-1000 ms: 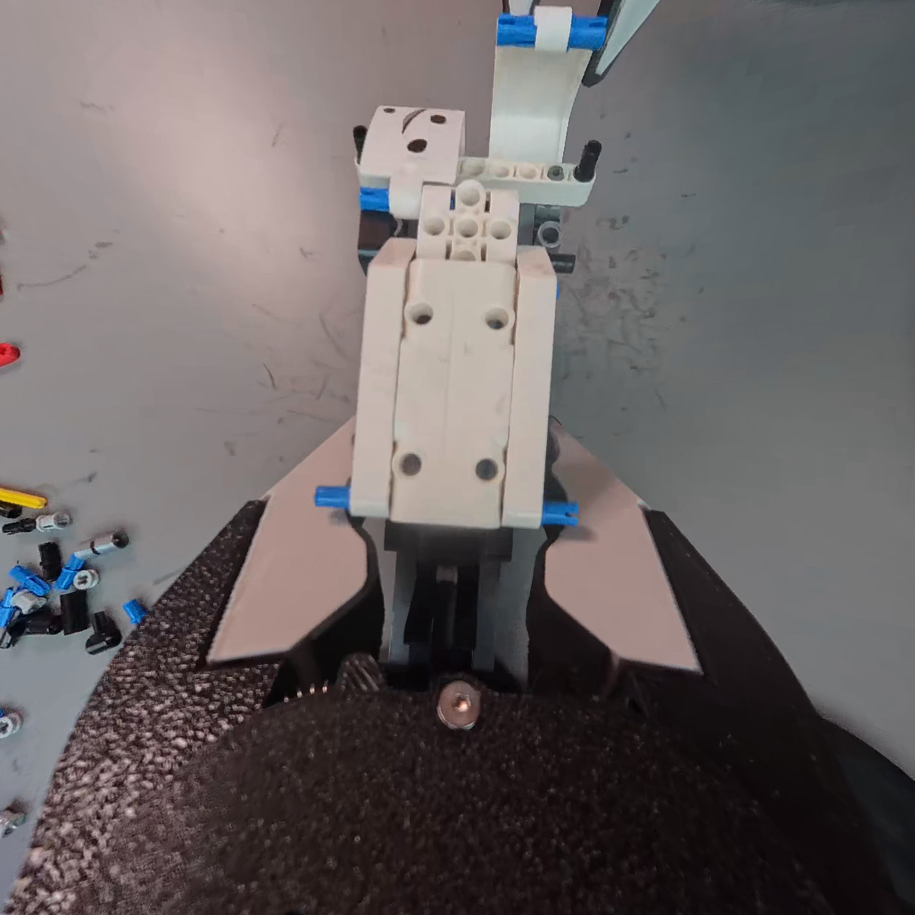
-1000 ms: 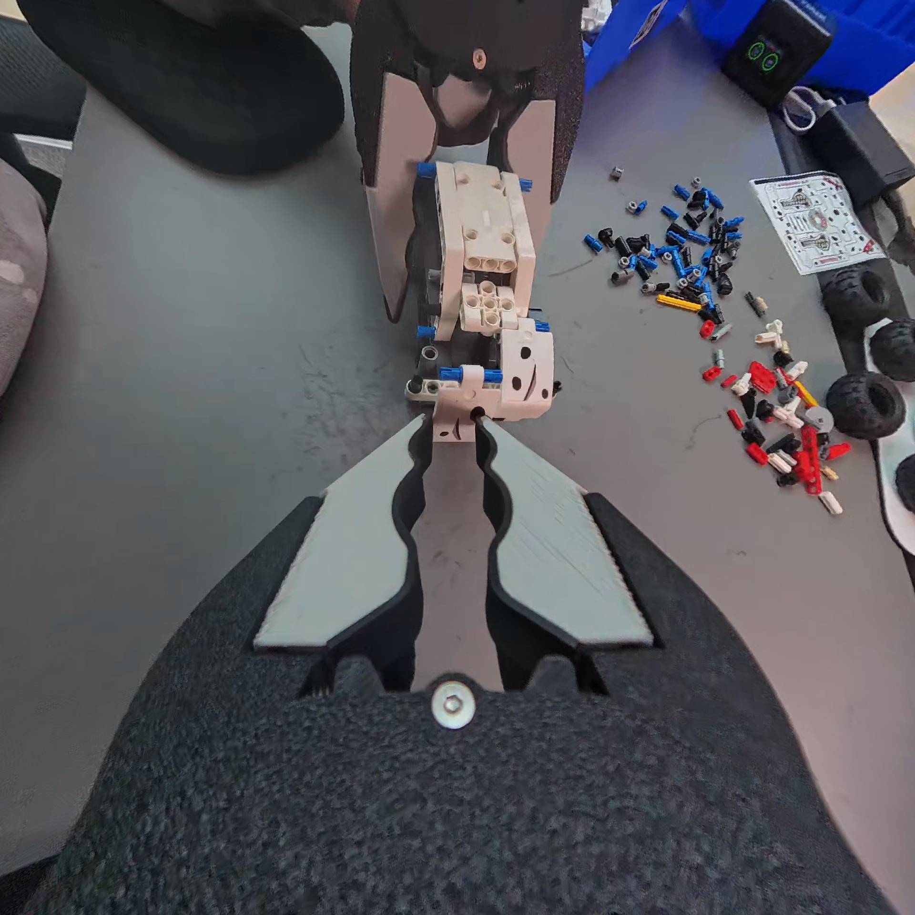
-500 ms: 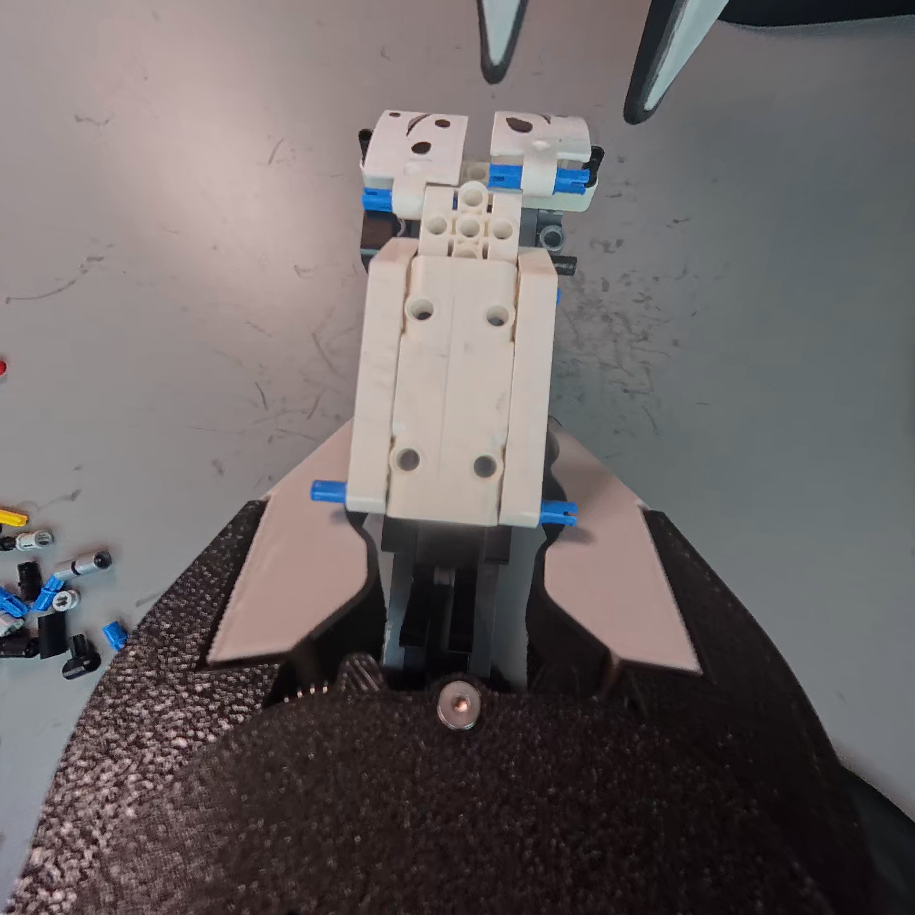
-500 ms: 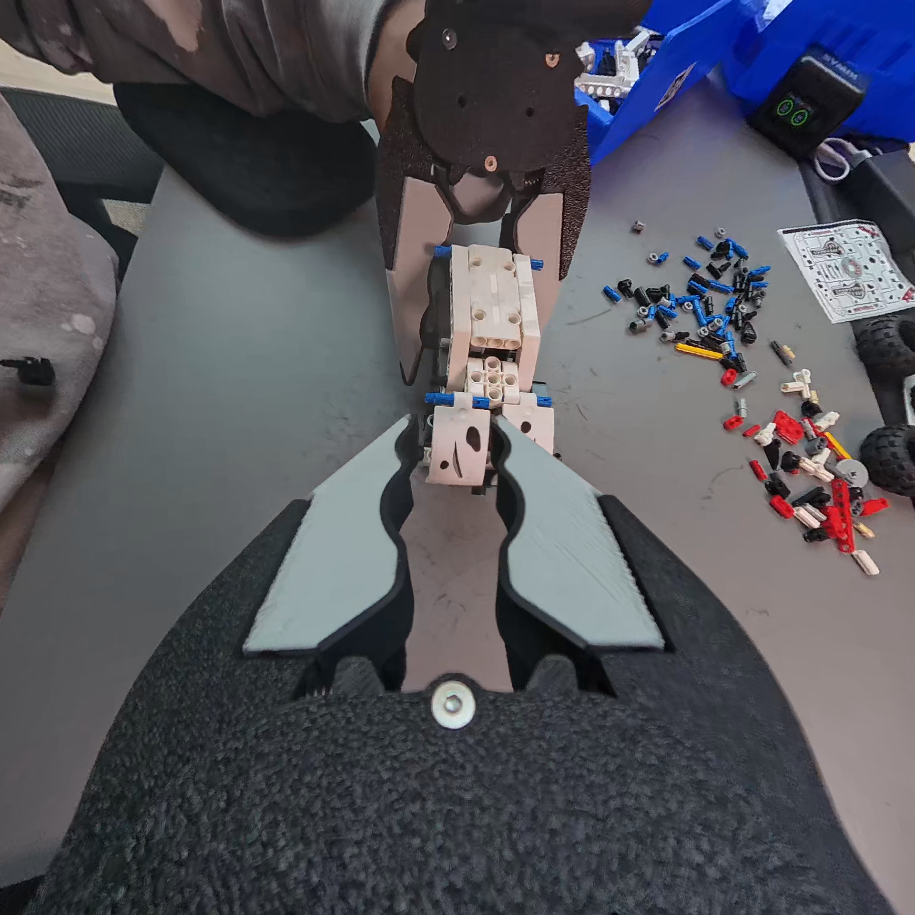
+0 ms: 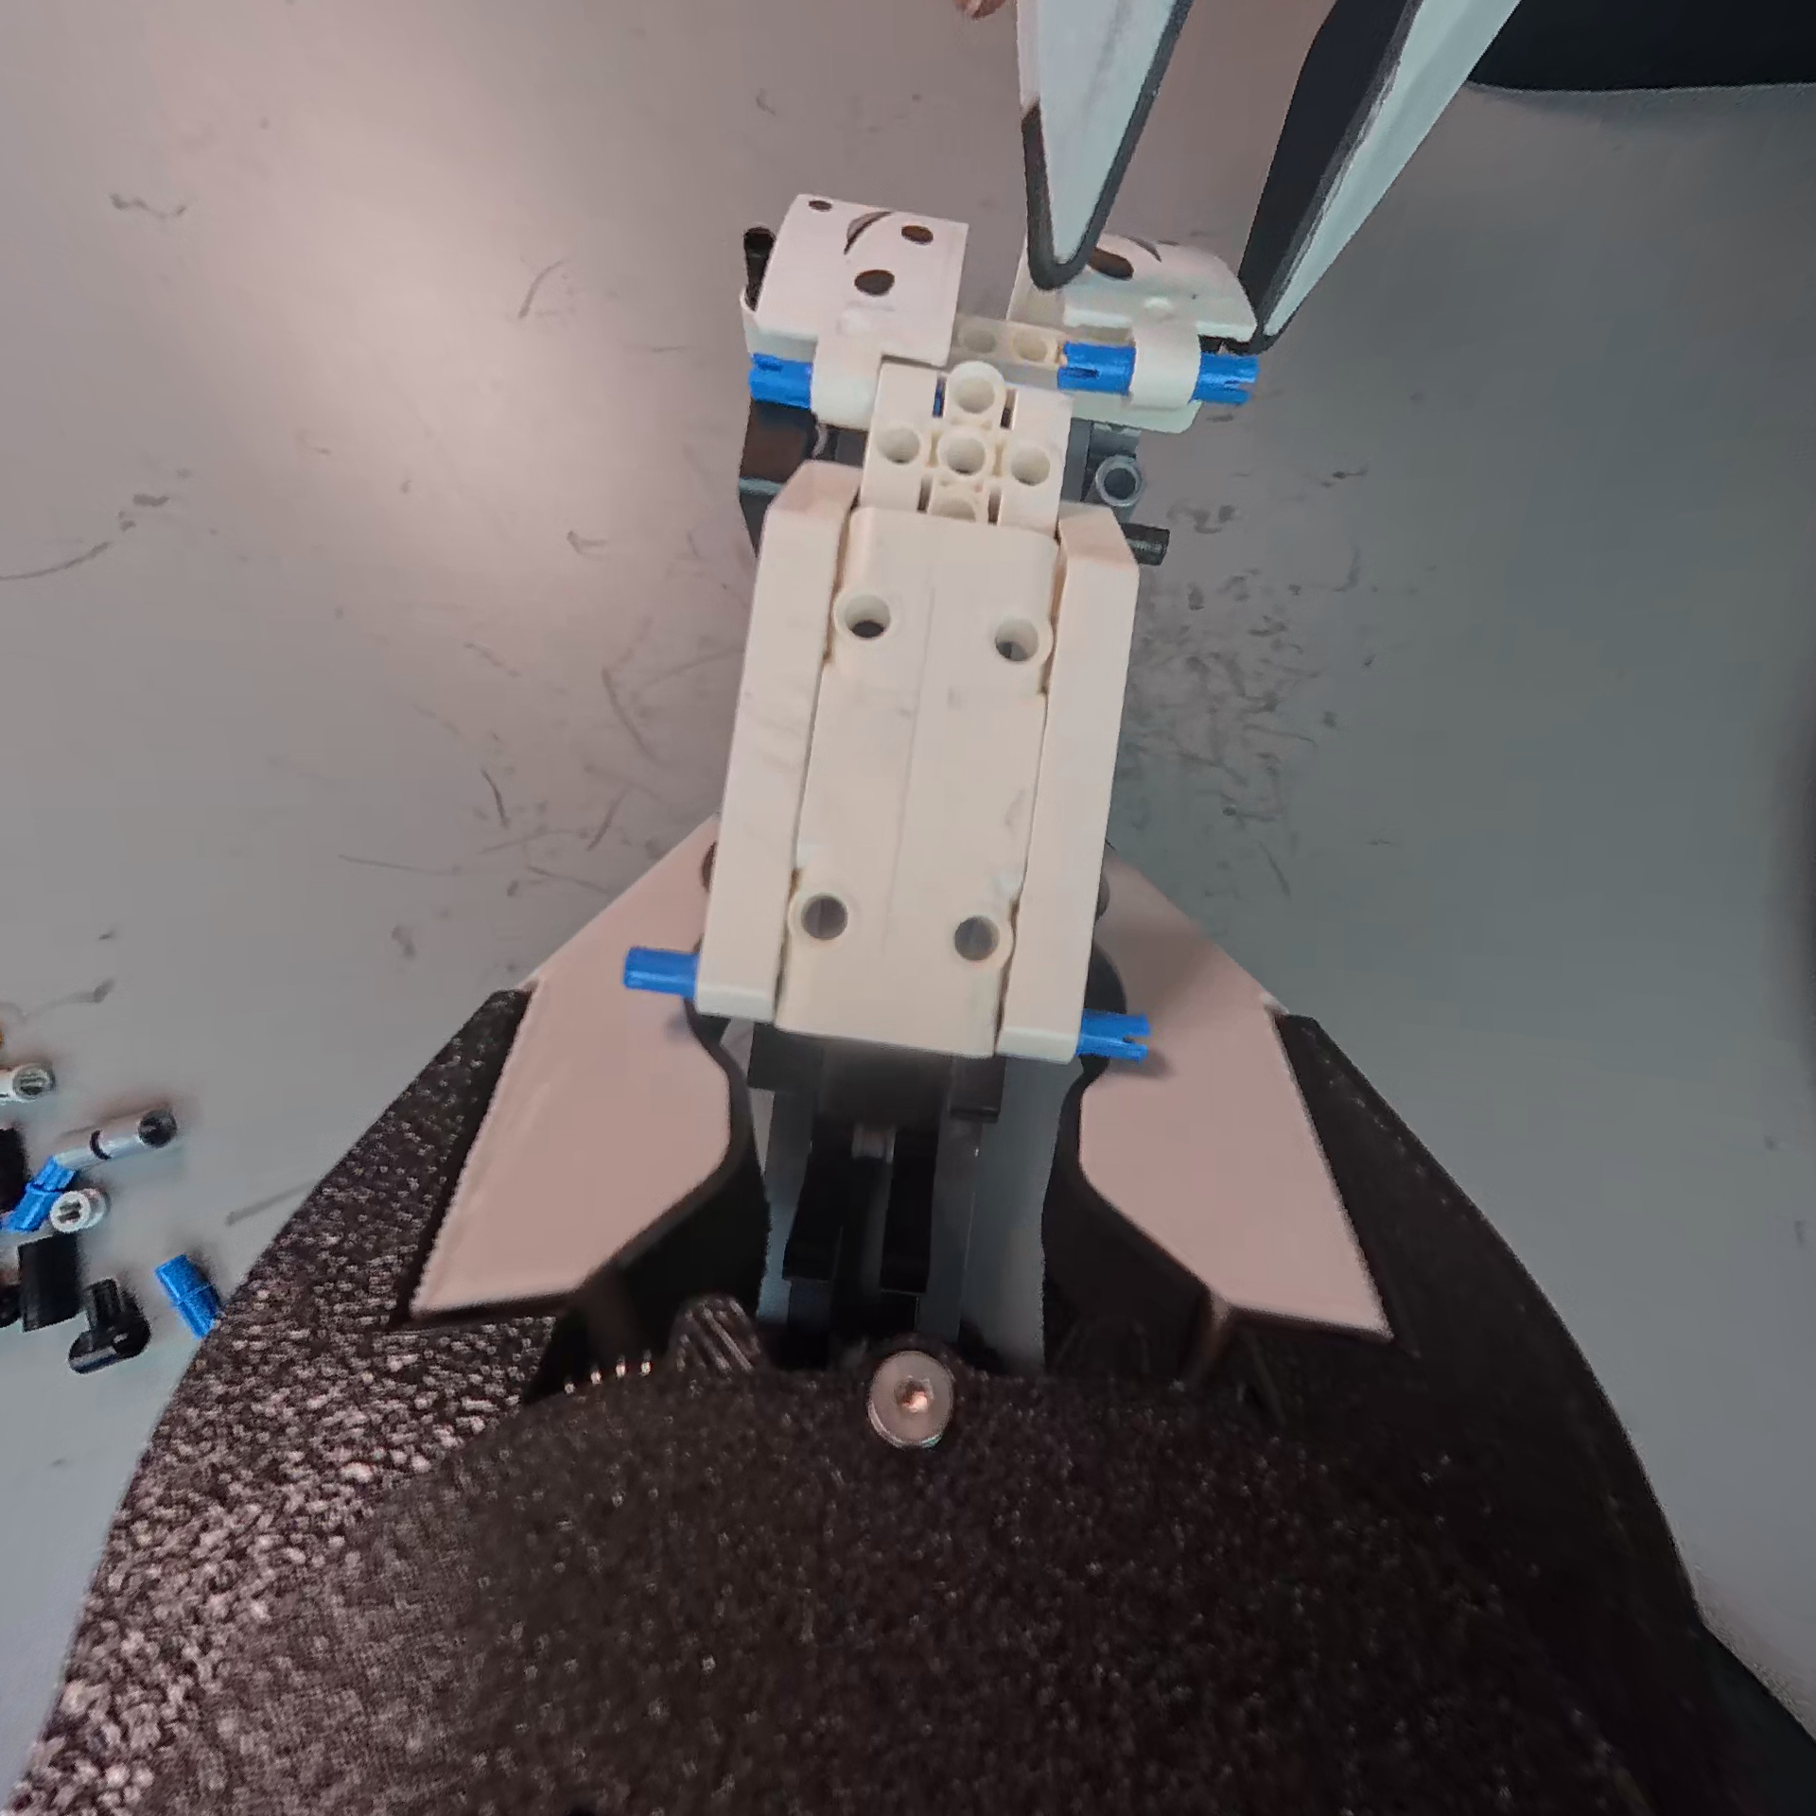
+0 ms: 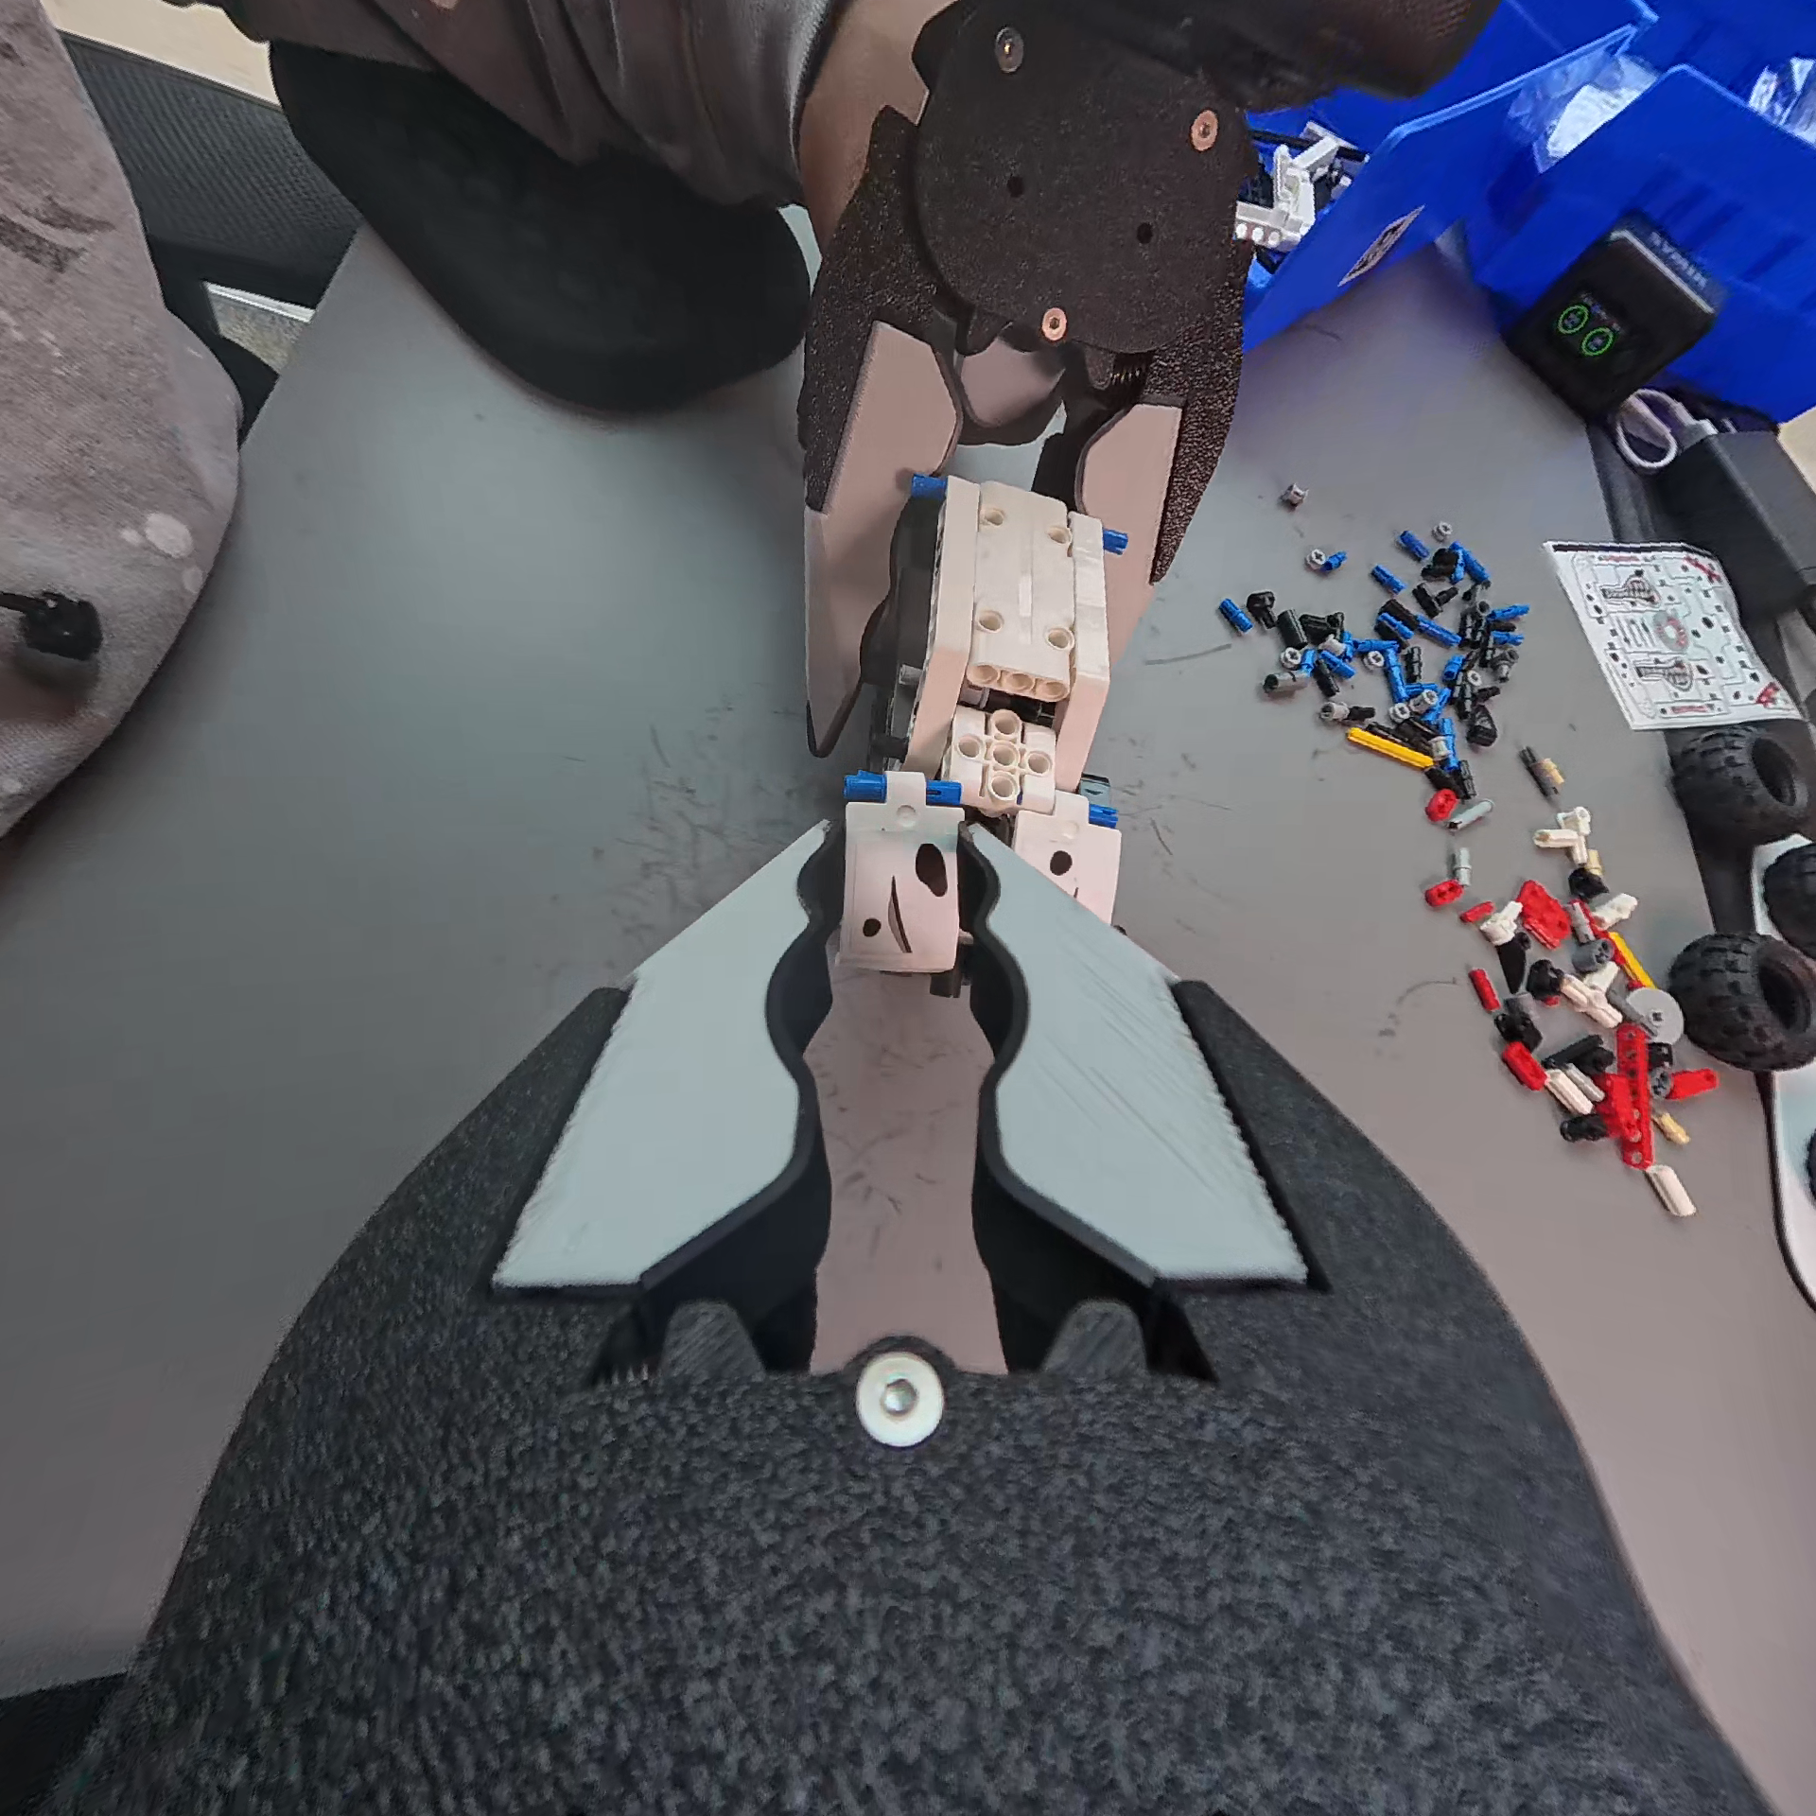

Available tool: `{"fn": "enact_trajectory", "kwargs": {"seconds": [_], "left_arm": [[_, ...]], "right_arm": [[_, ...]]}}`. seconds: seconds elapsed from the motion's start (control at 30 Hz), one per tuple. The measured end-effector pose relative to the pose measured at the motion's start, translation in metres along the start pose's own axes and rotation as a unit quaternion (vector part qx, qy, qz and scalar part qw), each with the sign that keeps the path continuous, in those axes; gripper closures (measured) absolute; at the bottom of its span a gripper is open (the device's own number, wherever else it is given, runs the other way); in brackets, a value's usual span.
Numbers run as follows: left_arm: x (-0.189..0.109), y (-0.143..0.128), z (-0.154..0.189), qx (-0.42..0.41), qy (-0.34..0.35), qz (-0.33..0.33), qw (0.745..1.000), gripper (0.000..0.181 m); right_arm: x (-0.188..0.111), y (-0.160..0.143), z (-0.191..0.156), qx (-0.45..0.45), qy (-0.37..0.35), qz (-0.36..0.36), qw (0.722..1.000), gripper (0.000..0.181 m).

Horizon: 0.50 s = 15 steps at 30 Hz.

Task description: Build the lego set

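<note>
A white Lego model (image 5: pixel 924 766) with blue pins and a dark frame is held above the grey table (image 5: pixel 295 590). My left gripper (image 5: pixel 904 914) is shut on its rear sides. The model's far end carries two white panels with dark spots. My right gripper (image 6: pixel 896 837) is closed around one of them, the white panel (image 6: pixel 899 894), a finger against each side. That panel also shows in the left wrist view (image 5: pixel 1140 290) between the right gripper's fingers (image 5: pixel 1071 147). The right wrist view shows the left gripper (image 6: pixel 983 639) on the model (image 6: pixel 1022 609).
Right of the model lie a pile of blue and black pins (image 6: pixel 1395 649) and a pile of red and white pieces (image 6: pixel 1572 983). Black tyres (image 6: pixel 1739 786), a sticker sheet (image 6: pixel 1661 639), blue bins (image 6: pixel 1621 128) and a black device (image 6: pixel 1602 314) are farther right. Loose pins (image 5: pixel 79 1228) lie left. Spacing between my two grippers at the tips: around 9 cm.
A second ago my right gripper held the panel upright; it laid it down on the model's front, opened and drew back, and has now closed around it. The left gripper kept hold.
</note>
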<state>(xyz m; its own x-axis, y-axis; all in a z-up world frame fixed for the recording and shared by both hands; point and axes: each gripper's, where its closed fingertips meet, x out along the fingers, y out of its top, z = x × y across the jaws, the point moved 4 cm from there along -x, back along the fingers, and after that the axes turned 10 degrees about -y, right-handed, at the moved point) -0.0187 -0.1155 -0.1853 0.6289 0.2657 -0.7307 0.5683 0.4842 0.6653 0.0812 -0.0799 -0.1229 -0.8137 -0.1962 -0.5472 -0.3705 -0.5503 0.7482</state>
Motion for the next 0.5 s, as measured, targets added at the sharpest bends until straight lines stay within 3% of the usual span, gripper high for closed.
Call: {"fn": "enact_trajectory", "kwargs": {"seconds": [0.2, 0.23, 0.5], "left_arm": [[0.0038, 0.0036, 0.003, -0.008, -0.005, -0.001, 1.0, 0.117], [0.0036, 0.0038, 0.0023, -0.008, 0.0, -0.005, 1.0, 0.117], [0.002, 0.0042, 0.0014, -0.016, -0.004, 0.006, 1.0, 0.115]], "right_arm": [[-0.0001, -0.0011, -0.0035, -0.039, 0.029, -0.002, 0.999, 0.161], [-0.0008, 0.0018, -0.0044, -0.044, 0.033, 0.006, 0.998, 0.171], [-0.002, 0.0019, -0.0017, -0.016, -0.004, -0.004, 1.0, 0.17]]}}
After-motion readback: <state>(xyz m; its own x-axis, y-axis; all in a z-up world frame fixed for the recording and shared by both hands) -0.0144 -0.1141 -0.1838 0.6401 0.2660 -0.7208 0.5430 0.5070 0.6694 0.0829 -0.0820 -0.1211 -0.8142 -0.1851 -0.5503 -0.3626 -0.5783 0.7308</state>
